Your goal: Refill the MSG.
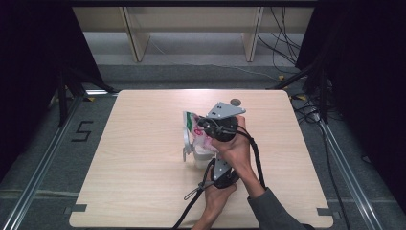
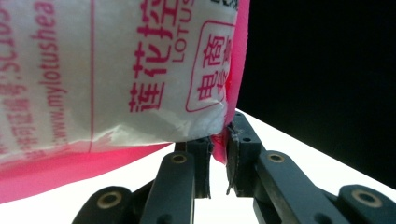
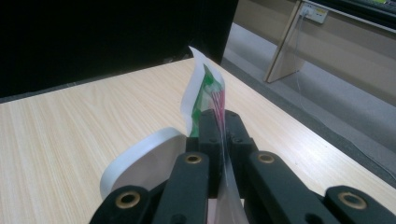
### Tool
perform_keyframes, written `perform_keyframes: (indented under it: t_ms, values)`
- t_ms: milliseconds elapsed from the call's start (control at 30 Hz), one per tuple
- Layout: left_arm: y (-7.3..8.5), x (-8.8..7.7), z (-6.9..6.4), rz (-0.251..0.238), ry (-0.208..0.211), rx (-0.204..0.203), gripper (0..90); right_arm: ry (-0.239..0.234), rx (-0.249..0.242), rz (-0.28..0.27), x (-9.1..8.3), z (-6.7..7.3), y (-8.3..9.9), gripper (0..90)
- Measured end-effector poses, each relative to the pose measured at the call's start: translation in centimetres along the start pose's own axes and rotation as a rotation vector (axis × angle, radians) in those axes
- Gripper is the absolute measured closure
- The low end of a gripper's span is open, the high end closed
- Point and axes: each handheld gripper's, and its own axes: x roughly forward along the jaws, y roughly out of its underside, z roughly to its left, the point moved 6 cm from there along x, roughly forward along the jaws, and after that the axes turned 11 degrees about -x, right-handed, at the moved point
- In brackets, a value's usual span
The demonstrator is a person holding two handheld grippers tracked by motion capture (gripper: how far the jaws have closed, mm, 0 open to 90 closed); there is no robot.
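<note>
High view: both grippers meet at the centre of the frame over a plastic bag [image 1: 197, 133], the right gripper [image 1: 207, 125] above and the left gripper [image 1: 210, 165] just below it, each in a hand that comes up from the bottom edge. In the left gripper view the left gripper [image 2: 218, 148] has its jaws nearly together, pinching the pink corner of the bag [image 2: 116, 74], whose white face with pink print takes the upper left of that frame. In the right gripper view the right gripper [image 3: 219, 126] is clamped tight on a thin film edge of the bag [image 3: 208, 93], which stands up green, white and pink above the jaws at mid-frame; a white rounded rim [image 3: 140, 149] sits just left of the jaws, though what it belongs to cannot be told. The likely trouble from here: both holds are on thin edges, so if the hands pull apart unevenly the film could slip out of a jaw or tear, and the bag would sag onto the table [image 1: 143, 191]. The table is pale wood grain with a small dark disc [image 1: 235, 102] near its far edge. Beyond it lie grey floor, loose cables [image 1: 282, 43] at upper right, wooden frame legs [image 1: 136, 38] at the top and black curtains at both sides.
</note>
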Motion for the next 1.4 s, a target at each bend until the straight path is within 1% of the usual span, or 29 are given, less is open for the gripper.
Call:
perform_keyframes:
  t_ms: [33,67,100,133,167,200,233,267,300,367,400,433,467,533,600,667,733,767,800,867,900,933,1000,1033,1133,1200,1300,1367,1400]
  values:
    - [-0.01,-0.01,0.01,0.000,-0.005,0.000,80.3,-0.017,-0.004,0.000,-0.03,0.08,-0.04,88.9]
    - [-0.03,-0.02,0.01,0.000,-0.006,-0.001,80.3,-0.019,0.014,0.000,-0.07,0.20,-0.06,88.9]
    - [-0.04,-0.03,0.00,-0.001,-0.005,0.000,80.2,-0.017,-0.003,-0.003,-0.08,0.11,-0.11,88.9]
    - [-0.05,-0.02,-0.06,-0.004,0.002,-0.003,80.2,-0.017,-0.006,-0.002,-0.07,0.12,-0.10,88.9]
    - [-0.04,-0.02,-0.07,-0.002,0.002,-0.003,80.2,-0.012,0.024,0.010,-0.11,0.35,-0.05,89.0]
    - [-0.03,-0.04,-0.04,0.003,-0.001,0.001,80.1,-0.022,0.002,0.009,0.07,0.36,-0.03,88.9]
    - [-0.03,-0.03,-0.05,0.002,0.000,-0.001,80.1,-0.017,0.014,0.025,0.07,0.49,0.05,89.0]
    - [-0.03,-0.04,-0.03,0.003,-0.005,-0.001,80.1,-0.011,0.014,0.022,0.15,0.53,0.07,88.9]
    - [-0.04,-0.04,-0.04,0.002,-0.005,-0.001,80.1,-0.017,-0.011,0.017,0.26,0.48,0.04,88.9]
    - [-0.06,-0.06,-0.06,0.000,-0.004,0.000,80.1,-0.016,-0.006,0.015,0.20,0.49,0.01,88.9]
    - [-0.06,-0.04,-0.07,-0.002,-0.001,0.000,80.1,-0.012,0.019,0.018,0.06,0.50,0.00,89.0]
    - [-0.04,-0.03,-0.08,-0.002,0.003,0.000,80.1,-0.019,0.002,0.006,0.09,0.31,-0.05,89.0]
    - [-0.02,-0.02,-0.08,-0.002,0.002,0.001,80.1,-0.014,0.023,0.017,-0.07,0.33,0.02,89.0]
    - [-0.01,0.00,-0.10,-0.001,0.001,0.001,80.1,-0.015,0.022,0.018,-0.10,0.28,0.05,88.9]
    - [0.00,0.00,-0.06,0.000,0.001,0.002,80.1,-0.007,0.010,0.010,-0.06,0.11,0.04,88.9]
    - [0.00,-0.01,-0.06,0.001,0.001,0.002,80.1,-0.006,0.021,0.007,-0.03,0.20,0.03,88.9]
    - [0.01,-0.02,-0.06,0.001,0.000,0.002,80.1,-0.005,0.021,0.008,-0.07,0.17,0.04,88.9]
    - [0.01,-0.01,-0.06,0.001,0.000,0.002,80.1,0.006,0.012,0.001,-0.04,0.00,0.03,89.0]
    - [0.02,-0.01,-0.05,0.001,0.000,0.003,80.1,0.002,0.007,-0.004,-0.03,0.02,0.00,89.0]
    - [0.02,-0.01,-0.05,0.002,0.000,0.003,80.1,-0.003,0.013,-0.005,-0.07,0.02,0.00,89.0]
    - [0.03,-0.01,-0.05,0.002,-0.001,0.003,80.1,-0.008,0.018,-0.002,-0.10,0.03,0.02,89.0]
    - [0.04,-0.01,-0.05,0.003,-0.001,0.003,80.0,-0.022,0.035,0.011,-0.22,0.11,0.09,89.0]
    - [0.05,-0.01,-0.05,0.004,-0.001,0.004,80.0,-0.020,0.042,0.007,-0.24,0.08,0.10,89.1]
    - [0.05,-0.01,-0.06,0.004,-0.001,0.004,80.0,-0.012,0.029,-0.002,-0.18,0.00,0.07,89.1]
    - [0.04,-0.01,-0.05,0.004,-0.001,0.004,80.1,-0.011,0.025,-0.005,-0.20,-0.09,0.06,89.1]
    - [0.05,-0.02,-0.05,0.005,-0.001,0.006,80.0,-0.013,0.036,-0.001,-0.23,-0.05,0.09,89.2]
    - [0.05,-0.04,-0.08,0.005,0.002,0.006,80.1,-0.014,0.034,0.000,-0.30,-0.09,0.10,89.2]
    - [0.04,-0.06,-0.09,0.006,0.000,0.009,80.1,-0.027,0.036,0.000,-0.42,-0.08,0.07,89.4]
    - [0.03,-0.06,-0.09,0.004,0.001,0.008,80.1,-0.010,0.026,-0.016,-0.37,-0.23,0.01,89.4]
